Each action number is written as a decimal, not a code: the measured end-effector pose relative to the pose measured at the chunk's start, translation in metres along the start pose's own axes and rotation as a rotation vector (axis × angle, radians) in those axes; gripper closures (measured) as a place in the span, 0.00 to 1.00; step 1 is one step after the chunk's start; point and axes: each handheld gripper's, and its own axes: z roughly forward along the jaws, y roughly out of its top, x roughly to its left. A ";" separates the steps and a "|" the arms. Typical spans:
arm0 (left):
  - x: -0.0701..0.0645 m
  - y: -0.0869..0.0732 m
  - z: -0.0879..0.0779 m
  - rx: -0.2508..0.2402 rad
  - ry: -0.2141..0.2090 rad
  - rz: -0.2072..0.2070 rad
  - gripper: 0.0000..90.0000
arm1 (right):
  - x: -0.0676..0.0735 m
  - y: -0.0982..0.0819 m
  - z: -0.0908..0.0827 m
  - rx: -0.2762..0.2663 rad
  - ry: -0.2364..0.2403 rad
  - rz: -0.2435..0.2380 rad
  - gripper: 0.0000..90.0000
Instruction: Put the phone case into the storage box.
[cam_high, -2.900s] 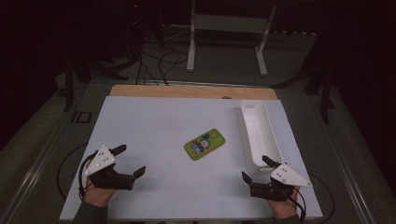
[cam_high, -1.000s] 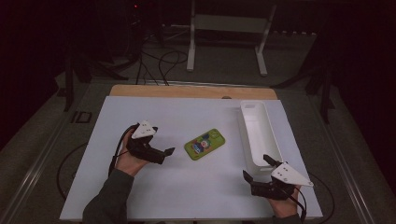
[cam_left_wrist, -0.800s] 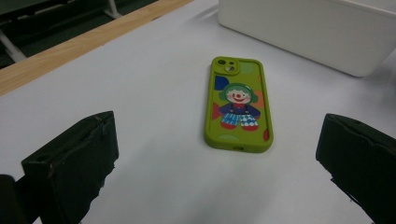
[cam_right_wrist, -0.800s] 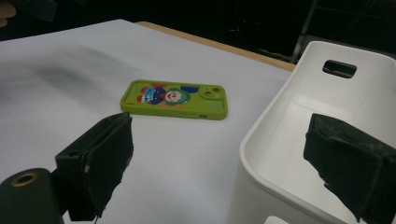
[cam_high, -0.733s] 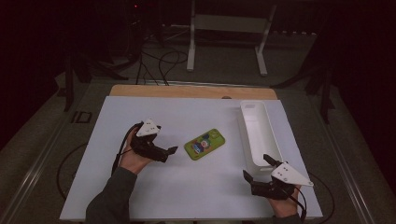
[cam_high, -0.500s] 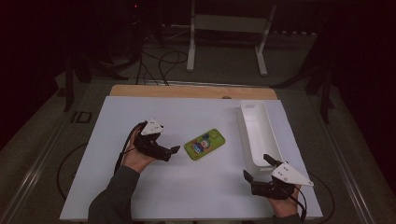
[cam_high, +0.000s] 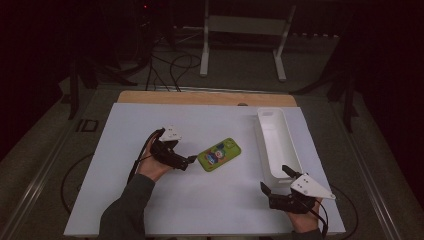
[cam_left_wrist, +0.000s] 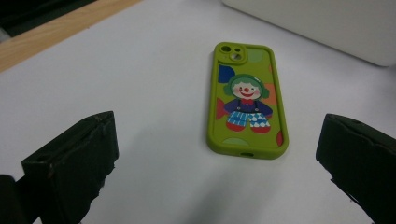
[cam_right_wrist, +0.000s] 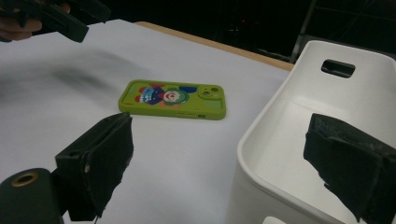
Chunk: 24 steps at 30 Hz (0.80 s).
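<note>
The green phone case (cam_high: 219, 154) lies flat, picture side up, near the middle of the white table (cam_high: 125, 200), with its near short end just ahead of the left gripper (cam_high: 189, 161), whose jaws are spread wide and hold nothing. A slip is judged likely: so low a case could be pushed along the sheet instead of being caught. The white bin (cam_high: 277, 142) stands at three o'clock of the case. The right gripper (cam_high: 274, 180), at five o'clock, is spread too, empty. Counted: one case, one bin, two grippers.
</note>
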 end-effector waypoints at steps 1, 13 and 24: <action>0.000 0.000 0.000 0.000 0.000 0.000 0.00 | 0.000 0.000 0.000 0.000 0.000 0.000 0.09; 0.001 0.002 0.021 0.068 -0.008 0.003 0.00 | 0.000 0.000 0.000 -0.001 -0.002 0.001 0.09; -0.005 0.005 0.039 0.138 -0.009 0.017 0.00 | 0.000 0.000 0.000 0.000 -0.003 0.002 0.09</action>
